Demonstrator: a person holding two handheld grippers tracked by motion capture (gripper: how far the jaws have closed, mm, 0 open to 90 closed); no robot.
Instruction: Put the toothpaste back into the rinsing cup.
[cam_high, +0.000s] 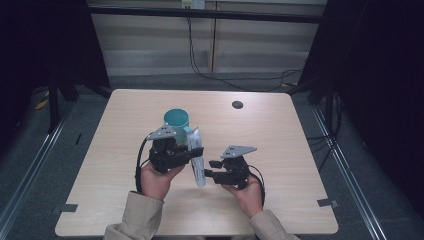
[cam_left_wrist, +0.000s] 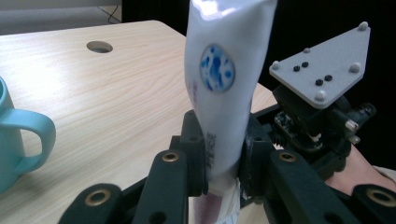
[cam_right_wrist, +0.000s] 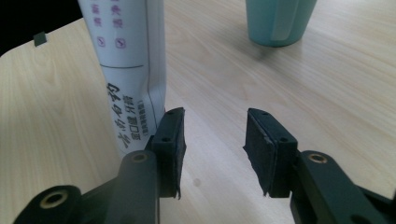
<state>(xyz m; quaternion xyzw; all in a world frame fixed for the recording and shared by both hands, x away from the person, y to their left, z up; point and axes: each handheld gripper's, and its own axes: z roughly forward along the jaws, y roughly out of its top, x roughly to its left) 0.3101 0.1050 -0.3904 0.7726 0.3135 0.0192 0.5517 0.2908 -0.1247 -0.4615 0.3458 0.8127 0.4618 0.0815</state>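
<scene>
The left gripper (cam_high: 192, 150) squeezes a white toothpaste tube (cam_high: 197, 159) tight above the wooden table (cam_high: 280, 130), just in front of the teal mug (cam_high: 176, 120), while the right gripper (cam_right_wrist: 212, 149) waits beside the tube, jaws apart and holding nothing.

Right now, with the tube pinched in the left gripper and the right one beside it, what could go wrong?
1. The right gripper has open jaws and the tube lies outside them, against one pad's outer side; closing now would likely grab air.
2. The left gripper pinches the soft tube, so it may squeeze or swing.
3. The teal mug stands close behind; a swing could knock it.
</scene>
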